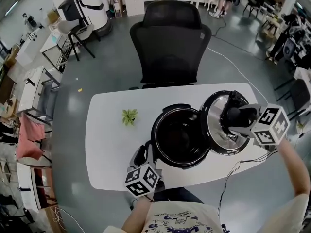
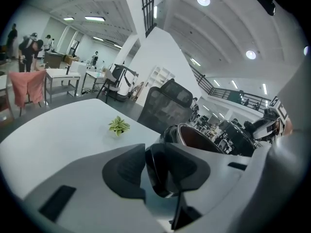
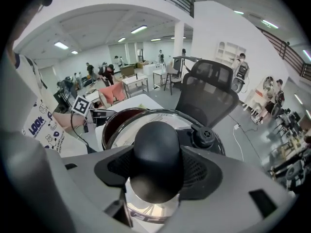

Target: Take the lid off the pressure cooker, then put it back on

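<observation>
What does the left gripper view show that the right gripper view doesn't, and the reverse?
Only left: the left gripper with its tongs shut on the pot's side handle. Only right: the right gripper with its tongs shut on the lid knob, and the steam valve beside it. Both: the open pot, the removed lid, the office chair.

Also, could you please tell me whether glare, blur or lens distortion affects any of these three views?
Head view: sharp, evenly lit, but the fisheye bows the table edges; the steel lid carries soft reflections. Left gripper view: ceiling lamps blow out, dark corners, the near side handle slightly soft. Right gripper view: round vignette, knob crisp with a faint sheen.
</observation>
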`<state>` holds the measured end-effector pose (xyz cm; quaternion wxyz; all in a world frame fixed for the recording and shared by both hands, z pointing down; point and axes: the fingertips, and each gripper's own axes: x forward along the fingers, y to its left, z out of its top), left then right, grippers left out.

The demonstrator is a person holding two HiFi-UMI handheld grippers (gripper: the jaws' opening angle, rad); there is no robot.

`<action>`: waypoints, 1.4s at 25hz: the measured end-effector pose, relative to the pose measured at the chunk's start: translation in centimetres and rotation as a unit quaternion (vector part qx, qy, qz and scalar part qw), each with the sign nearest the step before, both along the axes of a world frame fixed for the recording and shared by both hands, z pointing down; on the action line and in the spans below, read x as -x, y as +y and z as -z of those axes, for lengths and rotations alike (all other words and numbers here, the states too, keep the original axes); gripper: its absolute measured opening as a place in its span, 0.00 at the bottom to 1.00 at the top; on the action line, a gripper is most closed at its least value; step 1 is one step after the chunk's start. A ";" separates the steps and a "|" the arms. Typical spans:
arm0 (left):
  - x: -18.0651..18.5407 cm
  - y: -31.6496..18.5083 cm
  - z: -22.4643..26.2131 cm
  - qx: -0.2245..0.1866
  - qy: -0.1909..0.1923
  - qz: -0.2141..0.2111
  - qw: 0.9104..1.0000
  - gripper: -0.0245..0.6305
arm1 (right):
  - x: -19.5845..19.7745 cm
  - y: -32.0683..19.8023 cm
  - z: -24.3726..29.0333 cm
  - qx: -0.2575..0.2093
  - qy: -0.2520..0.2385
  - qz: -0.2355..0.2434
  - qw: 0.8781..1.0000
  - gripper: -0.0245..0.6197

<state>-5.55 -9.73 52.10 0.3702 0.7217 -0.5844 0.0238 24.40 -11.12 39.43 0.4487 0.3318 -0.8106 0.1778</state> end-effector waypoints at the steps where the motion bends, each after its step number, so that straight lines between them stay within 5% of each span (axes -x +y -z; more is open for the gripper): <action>1: 0.0 0.0 0.0 0.000 -0.002 0.001 1.000 0.25 | -0.9 0.3 -0.2 0.000 0.004 -0.010 1.000 0.50; 15: -0.5 0.1 0.2 -0.001 -0.021 0.013 1.000 0.25 | -10.5 4.5 -4.0 0.021 0.000 -0.133 0.991 0.50; 35: -0.7 0.1 0.5 0.001 -0.034 0.020 0.999 0.24 | -10.3 6.8 -15.7 0.069 -0.023 -0.182 0.981 0.50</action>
